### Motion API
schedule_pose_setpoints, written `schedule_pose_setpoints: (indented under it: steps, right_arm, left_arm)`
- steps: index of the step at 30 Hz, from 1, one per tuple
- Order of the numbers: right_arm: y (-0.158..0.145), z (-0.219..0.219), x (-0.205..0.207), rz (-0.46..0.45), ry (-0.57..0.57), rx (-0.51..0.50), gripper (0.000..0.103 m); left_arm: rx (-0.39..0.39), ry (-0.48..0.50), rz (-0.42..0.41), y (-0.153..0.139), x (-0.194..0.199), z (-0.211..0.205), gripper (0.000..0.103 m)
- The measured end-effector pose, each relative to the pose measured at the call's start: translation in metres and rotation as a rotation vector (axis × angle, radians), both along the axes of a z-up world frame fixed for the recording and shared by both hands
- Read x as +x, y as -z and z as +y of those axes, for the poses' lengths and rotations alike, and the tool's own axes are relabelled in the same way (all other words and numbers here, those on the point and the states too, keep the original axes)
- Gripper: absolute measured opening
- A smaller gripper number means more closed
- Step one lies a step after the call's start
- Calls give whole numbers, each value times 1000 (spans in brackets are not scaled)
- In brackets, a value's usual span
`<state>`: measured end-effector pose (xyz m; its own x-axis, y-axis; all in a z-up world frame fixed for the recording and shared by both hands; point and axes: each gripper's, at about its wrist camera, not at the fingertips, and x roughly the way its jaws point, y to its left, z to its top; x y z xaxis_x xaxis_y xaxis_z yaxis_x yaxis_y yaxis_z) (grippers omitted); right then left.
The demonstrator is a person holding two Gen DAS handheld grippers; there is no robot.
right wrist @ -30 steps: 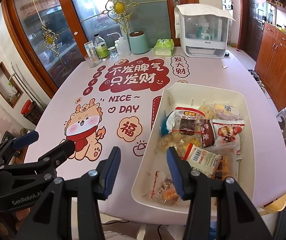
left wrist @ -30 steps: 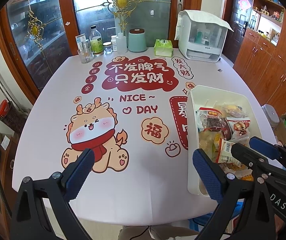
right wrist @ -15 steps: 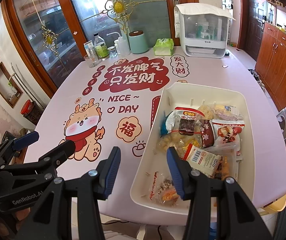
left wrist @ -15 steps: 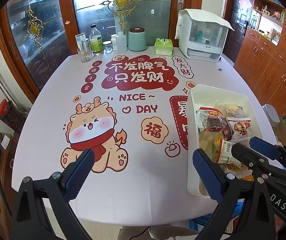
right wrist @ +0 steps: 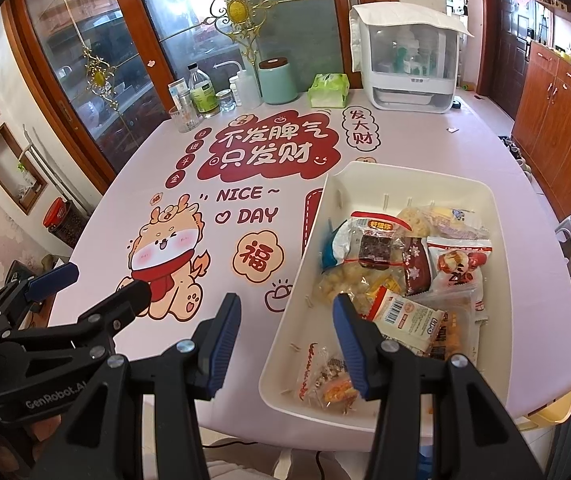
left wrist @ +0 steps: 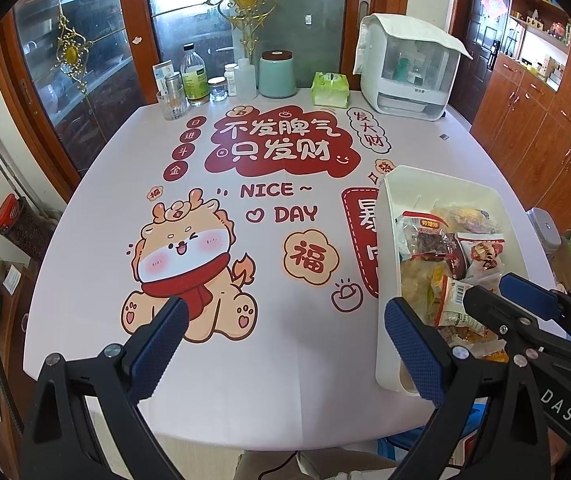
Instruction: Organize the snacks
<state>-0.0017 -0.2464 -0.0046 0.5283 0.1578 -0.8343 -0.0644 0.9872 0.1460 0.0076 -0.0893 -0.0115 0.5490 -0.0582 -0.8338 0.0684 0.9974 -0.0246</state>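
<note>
Two grippers hang over the near edge of the bench (left wrist: 285, 380): the left gripper (left wrist: 281, 344) is wide open, the right gripper (right wrist: 287, 344) half open, both with nothing in them. The white bin (right wrist: 365, 184) of snacks (right wrist: 401, 264) sits at the right. Bottles (left wrist: 194, 76) stand far back.

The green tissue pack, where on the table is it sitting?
The green tissue pack sits at the table's far edge, between the mint-green canister on its left and the white countertop appliance on its right in both views.
</note>
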Motion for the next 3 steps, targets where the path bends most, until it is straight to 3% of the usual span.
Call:
schedule_pose_setpoints:
  steps: [3]
  right_arm:
    - [2,2,-2,2,-6,1,49]
  left_arm:
    - [-1,-6,7,2,0,1,98]
